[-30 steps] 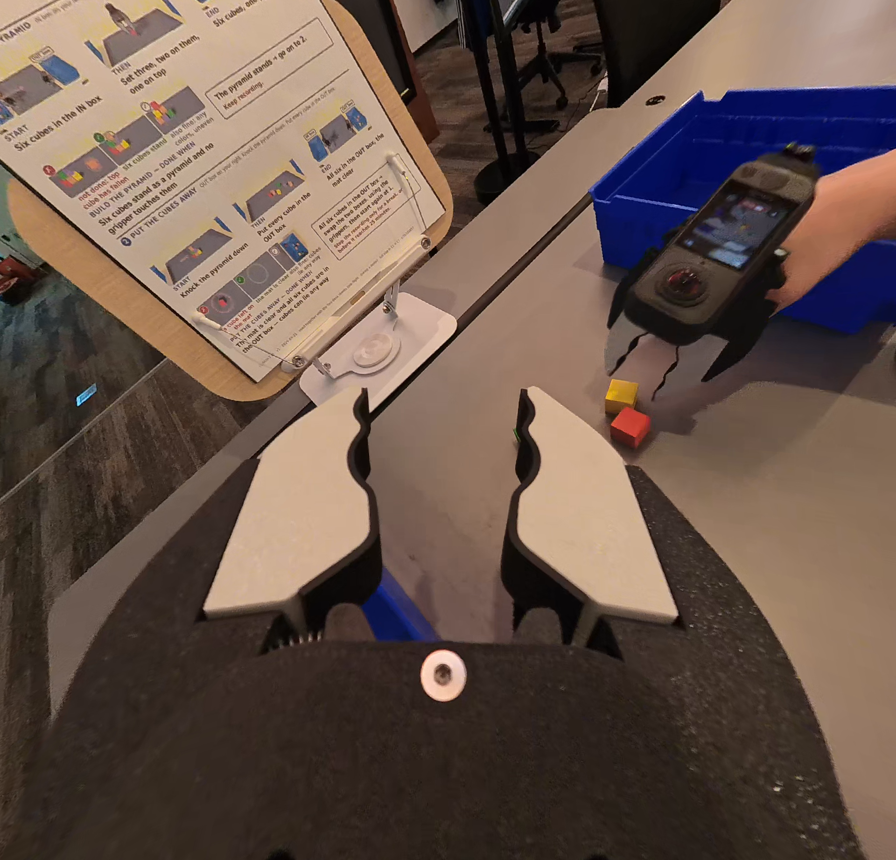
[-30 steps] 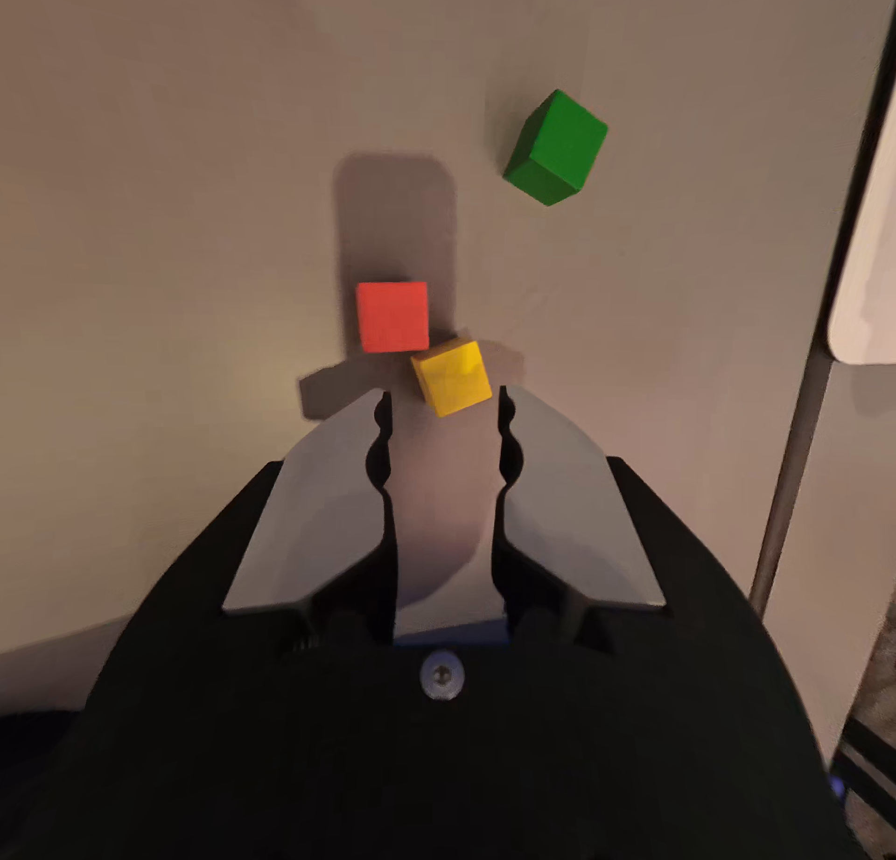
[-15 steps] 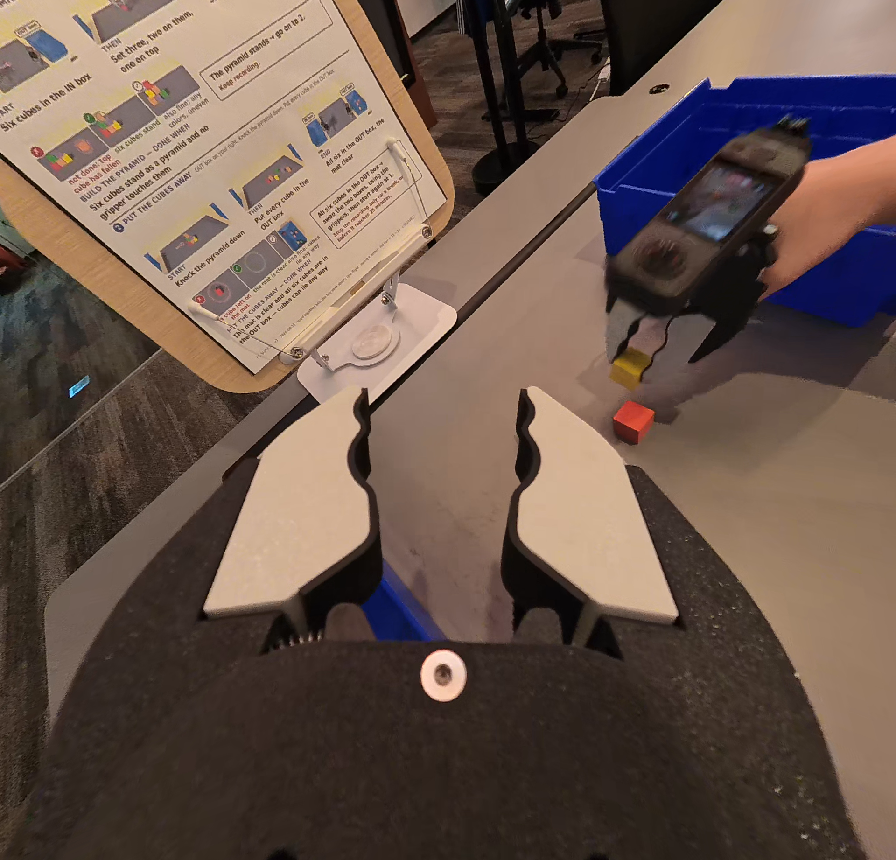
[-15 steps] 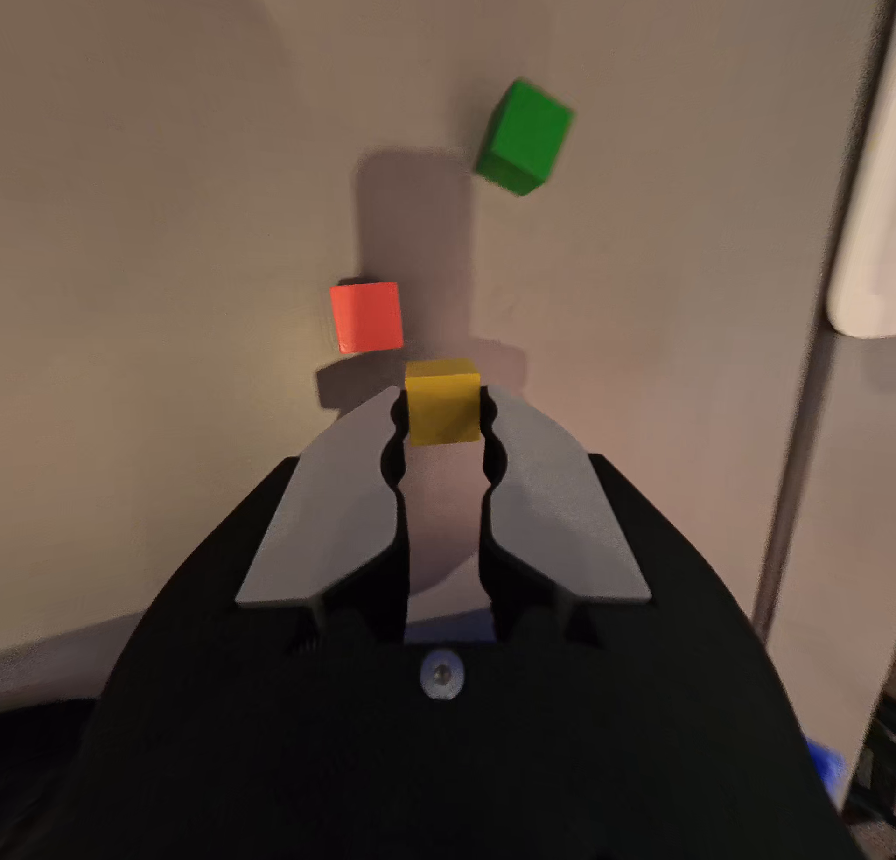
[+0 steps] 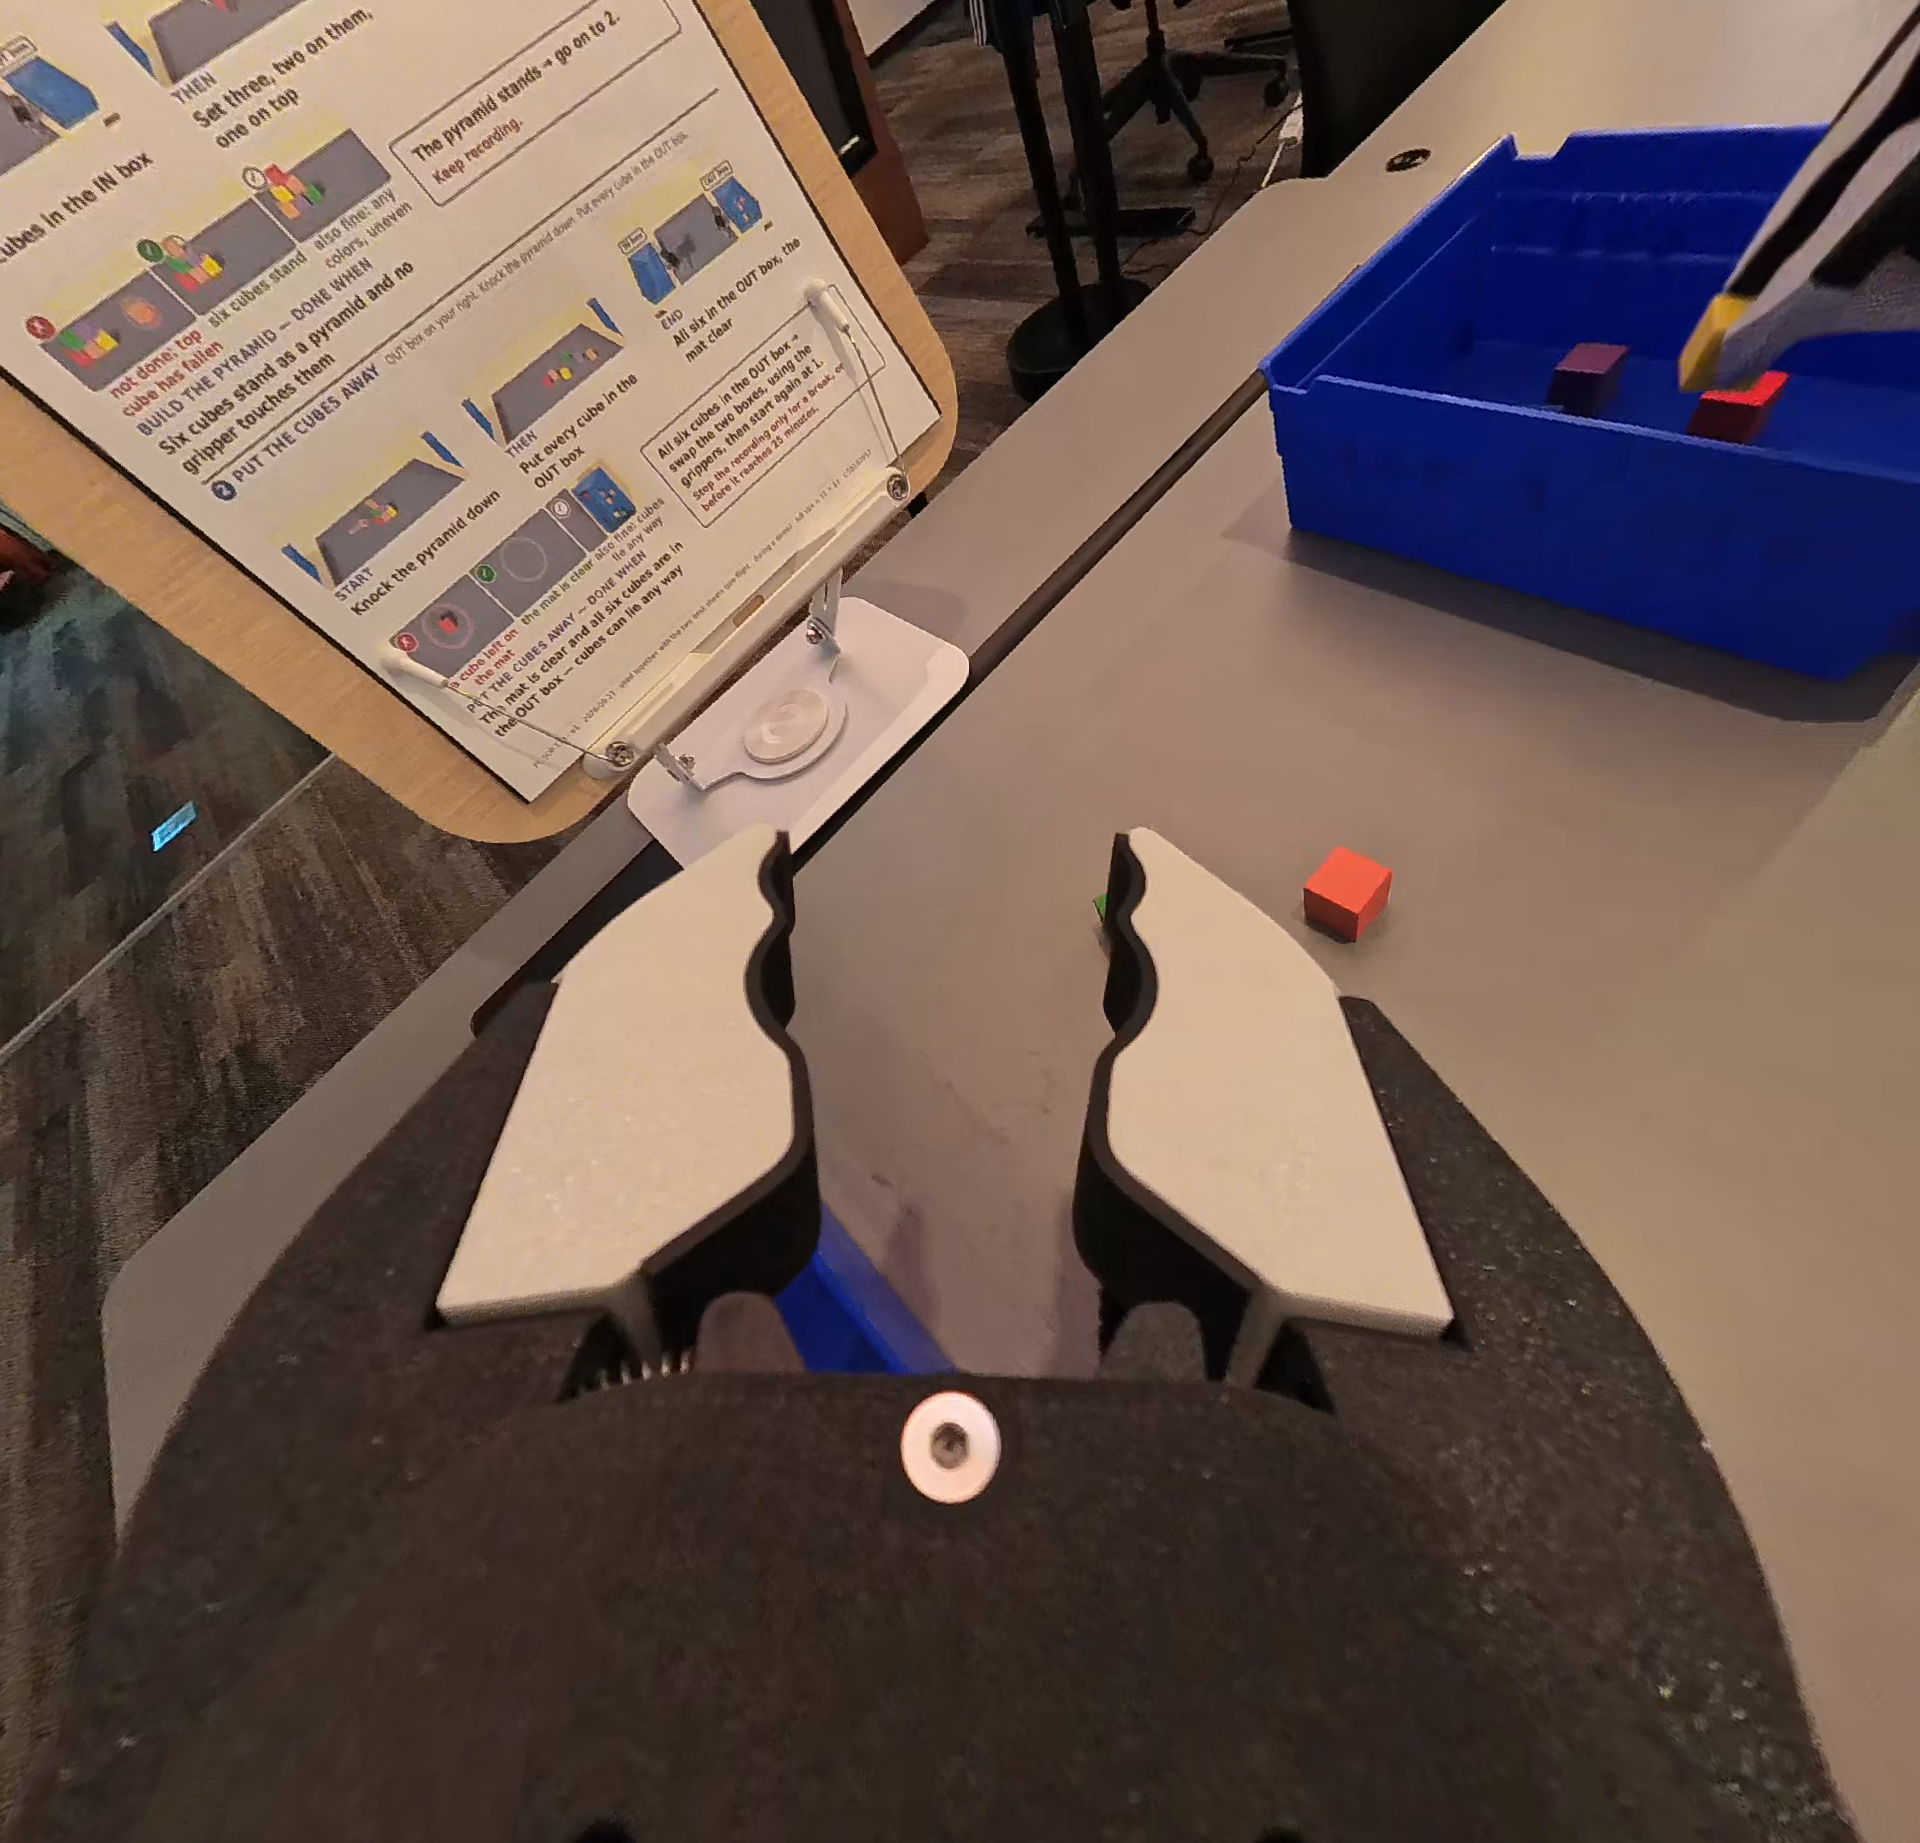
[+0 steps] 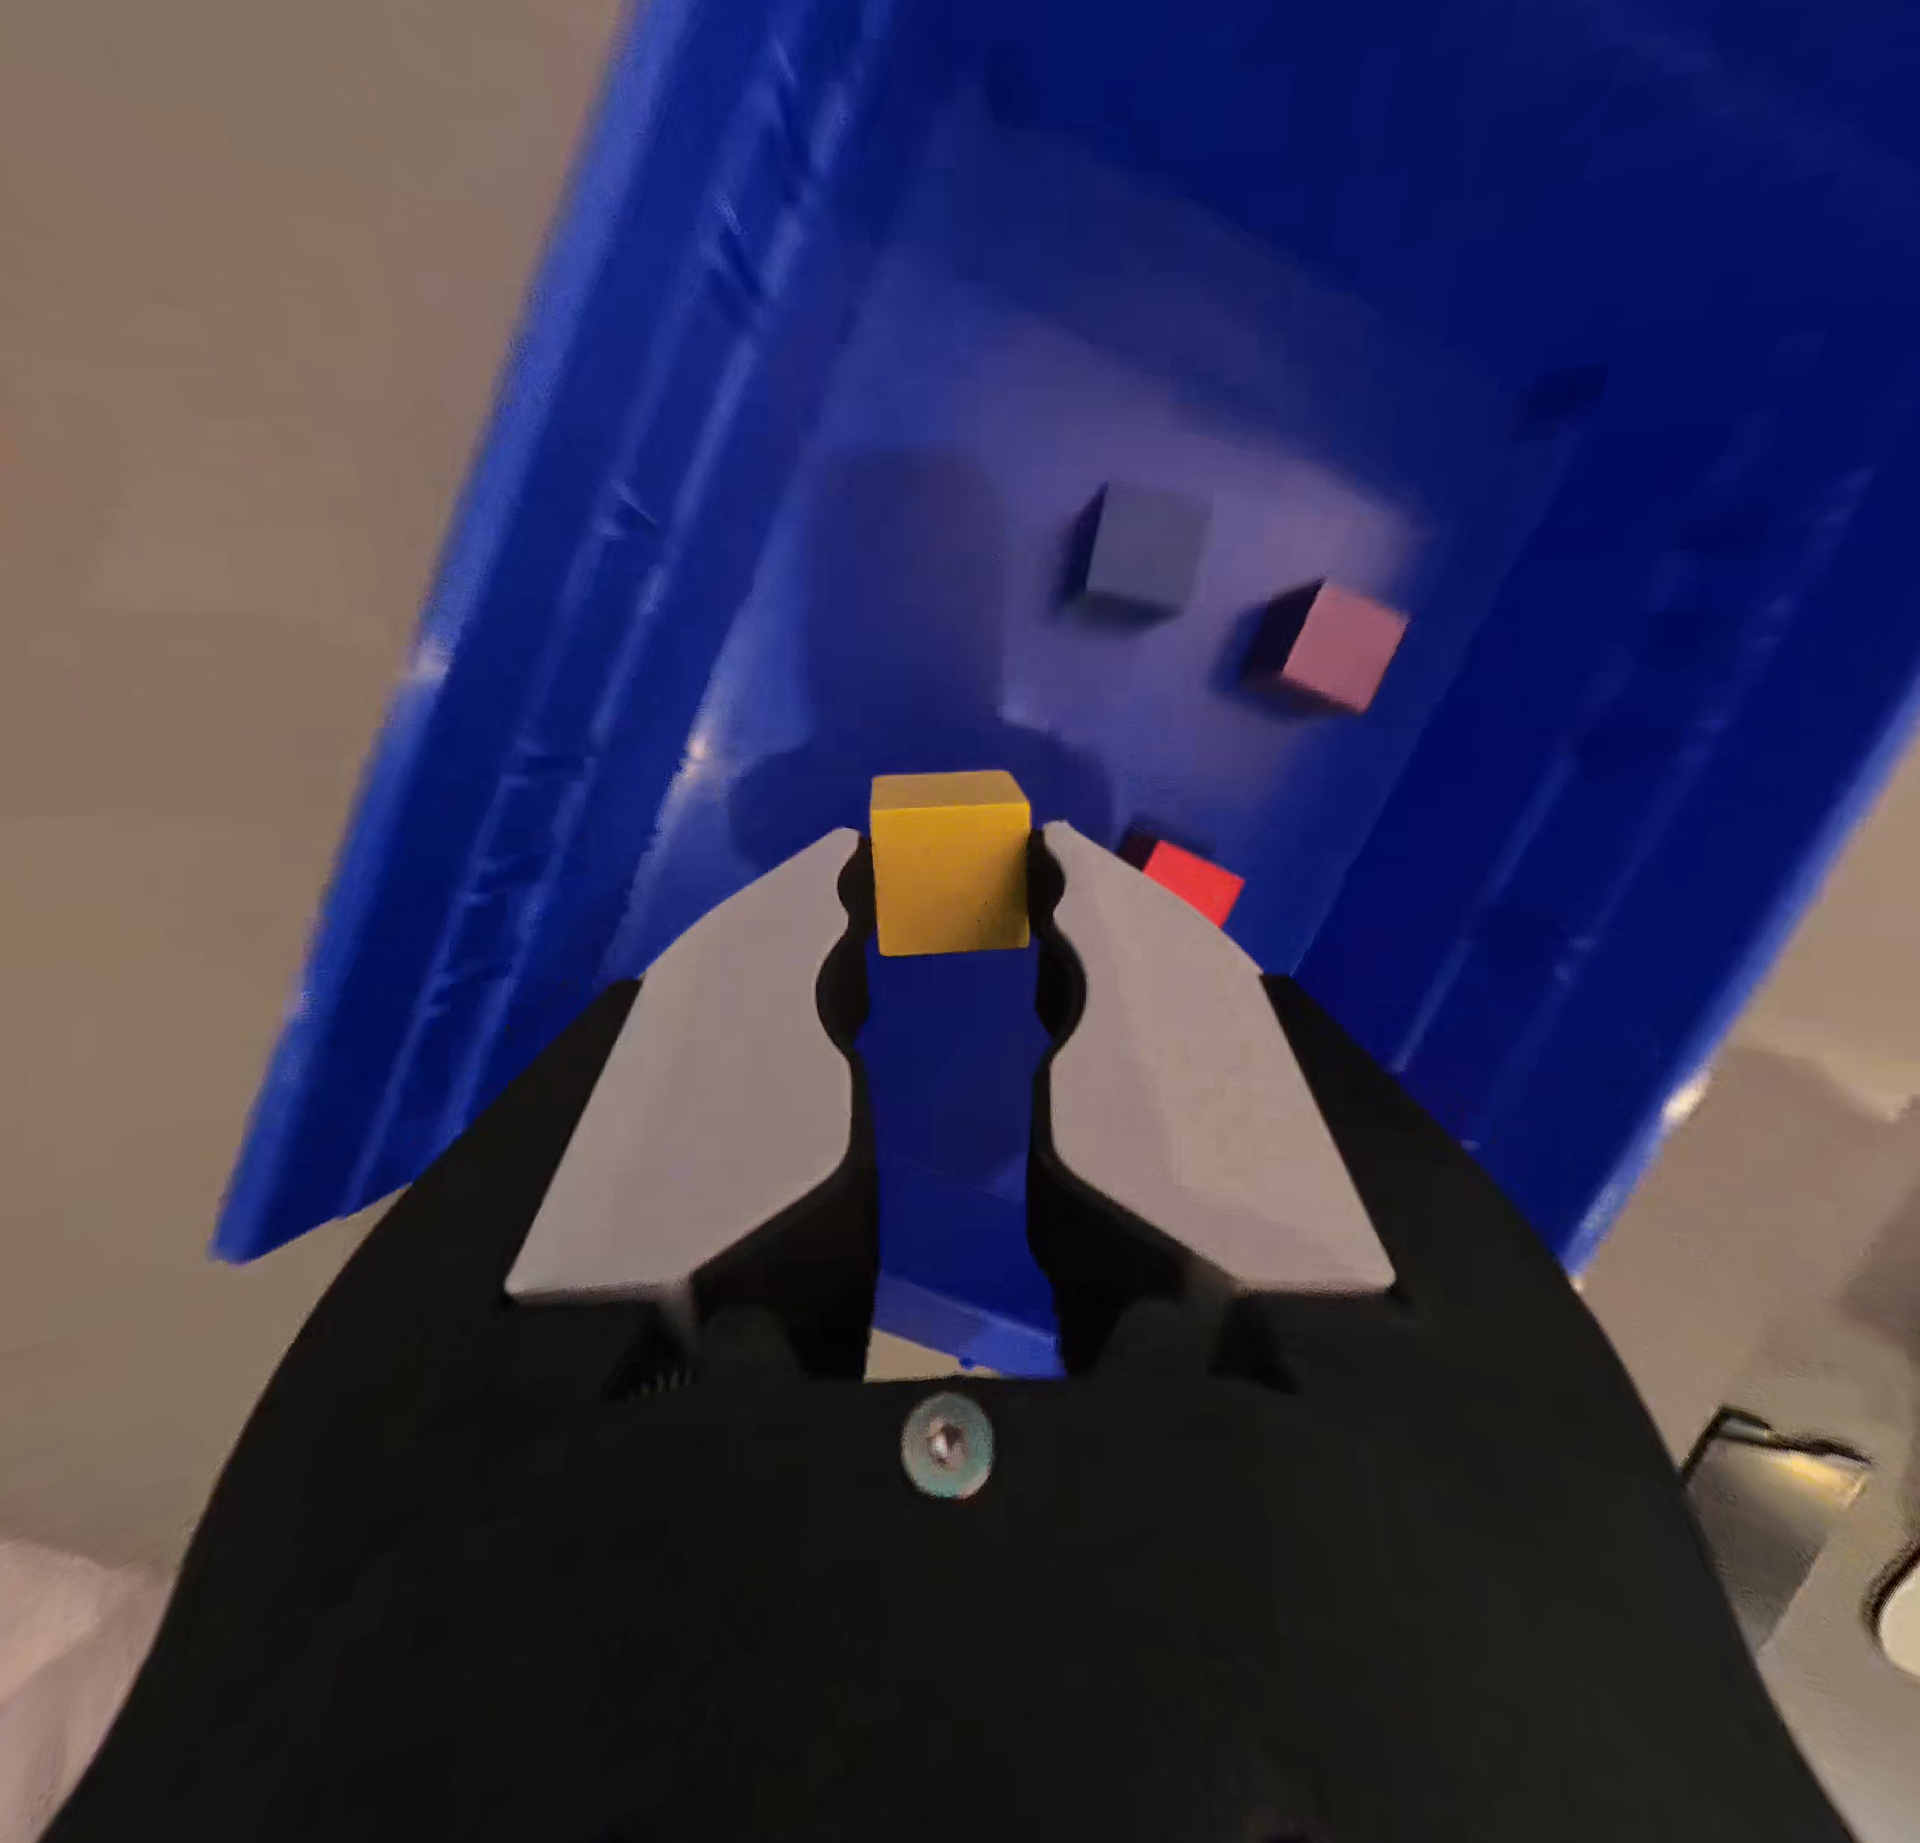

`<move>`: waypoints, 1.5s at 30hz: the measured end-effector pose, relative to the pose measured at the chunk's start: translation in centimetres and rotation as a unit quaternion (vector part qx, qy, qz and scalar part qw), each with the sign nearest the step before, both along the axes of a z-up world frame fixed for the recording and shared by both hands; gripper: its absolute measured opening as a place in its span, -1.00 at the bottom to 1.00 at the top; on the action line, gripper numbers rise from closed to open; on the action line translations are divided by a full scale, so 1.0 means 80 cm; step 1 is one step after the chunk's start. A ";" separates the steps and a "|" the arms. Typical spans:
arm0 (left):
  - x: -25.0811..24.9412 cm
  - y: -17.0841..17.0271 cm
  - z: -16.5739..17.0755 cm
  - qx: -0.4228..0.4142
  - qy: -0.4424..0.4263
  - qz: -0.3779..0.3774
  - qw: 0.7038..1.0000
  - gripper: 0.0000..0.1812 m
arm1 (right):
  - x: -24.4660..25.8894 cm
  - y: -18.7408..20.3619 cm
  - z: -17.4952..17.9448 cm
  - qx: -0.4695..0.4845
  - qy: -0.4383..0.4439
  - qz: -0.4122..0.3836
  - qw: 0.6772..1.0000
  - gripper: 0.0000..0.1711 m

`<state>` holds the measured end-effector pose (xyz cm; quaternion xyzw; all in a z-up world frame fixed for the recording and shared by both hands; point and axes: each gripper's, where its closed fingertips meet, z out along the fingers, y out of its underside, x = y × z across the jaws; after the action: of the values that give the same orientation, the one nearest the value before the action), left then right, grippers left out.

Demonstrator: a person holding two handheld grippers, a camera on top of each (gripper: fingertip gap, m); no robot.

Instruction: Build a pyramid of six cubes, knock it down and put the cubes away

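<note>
Yellow cube (image 6: 951, 863) sits clenched in my right hand-held gripper (image 6: 951, 858), mid-frame over the blue bin (image 6: 644, 598). My left hand-held gripper (image 5: 951, 858) stays released above the desk (image 5: 1558, 1118), orange cube (image 5: 1347, 891) right of it.

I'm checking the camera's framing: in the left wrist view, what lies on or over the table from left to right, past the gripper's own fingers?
Instruction board → orange cube → purple cube → yellow cube in the right gripper.
</note>
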<state>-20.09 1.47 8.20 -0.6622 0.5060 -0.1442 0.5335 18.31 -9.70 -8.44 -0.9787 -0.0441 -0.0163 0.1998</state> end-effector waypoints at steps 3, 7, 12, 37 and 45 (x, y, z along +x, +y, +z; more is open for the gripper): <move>0.002 -0.002 -0.003 0.001 0.006 -0.002 1.000 -0.36 | 0.007 -0.006 -0.045 -0.049 -0.006 -0.011 0.999 -0.65; 0.002 -0.002 -0.004 0.001 0.009 -0.002 1.000 -0.36 | 0.008 -0.003 -0.066 -0.068 0.002 -0.016 0.998 -0.65; 0.000 0.002 -0.005 -0.004 0.006 0.002 1.000 -0.36 | 0.012 0.000 -0.077 -0.077 -0.004 -0.012 0.997 -0.65; -0.008 -0.002 0.004 -0.001 -0.002 -0.001 1.000 -0.36 | -0.312 0.069 -0.009 0.098 -0.033 0.462 0.881 -0.49; -0.013 -0.001 0.009 -0.002 -0.010 0.000 1.000 -0.36 | -0.326 0.091 -0.057 0.064 -0.017 0.510 0.858 -0.49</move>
<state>-21.09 1.40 8.90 -0.6616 0.5002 -0.1520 0.5376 -7.79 -2.45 -12.96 -0.8037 -0.5396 0.0683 0.2413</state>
